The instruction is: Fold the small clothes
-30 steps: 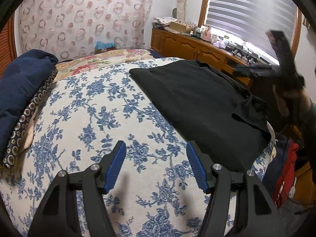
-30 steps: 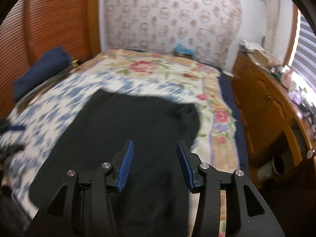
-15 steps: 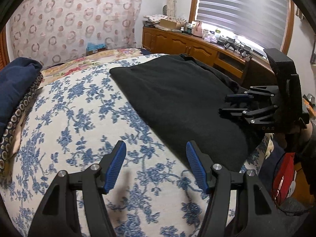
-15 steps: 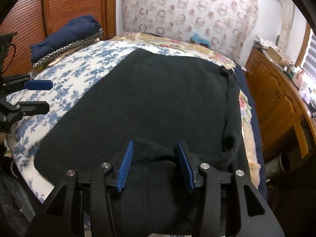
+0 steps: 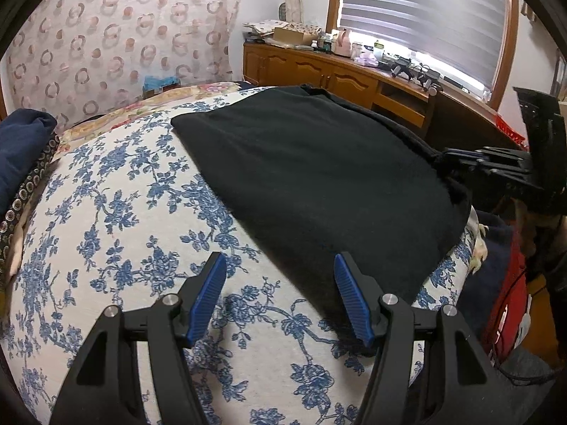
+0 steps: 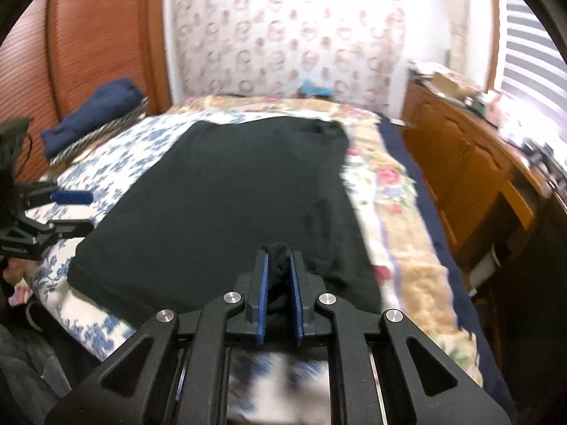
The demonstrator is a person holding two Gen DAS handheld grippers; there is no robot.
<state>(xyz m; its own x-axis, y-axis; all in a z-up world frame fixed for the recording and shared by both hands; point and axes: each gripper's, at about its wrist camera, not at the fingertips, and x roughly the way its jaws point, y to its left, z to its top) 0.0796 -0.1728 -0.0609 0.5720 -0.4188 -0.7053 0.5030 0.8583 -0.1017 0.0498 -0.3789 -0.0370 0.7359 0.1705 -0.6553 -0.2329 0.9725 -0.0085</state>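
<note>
A black garment (image 5: 312, 173) lies spread flat on the blue-flowered bedspread (image 5: 117, 233); it also shows in the right wrist view (image 6: 226, 198). My right gripper (image 6: 280, 265) is shut on a bunched near edge of the black garment, and it shows at the garment's right edge in the left wrist view (image 5: 460, 163). My left gripper (image 5: 280, 283) is open and empty, hovering over the garment's near left corner; it shows at the left in the right wrist view (image 6: 71, 209).
A folded navy cloth (image 5: 21, 141) lies at the bed's far left. A wooden cabinet (image 5: 340, 74) with clutter stands under the window along the right. Red and dark items (image 5: 506, 304) sit beside the bed's near right corner.
My right gripper came down to the garment's near edge and closed on it. My left gripper stayed open and drifted closer to the garment's corner.
</note>
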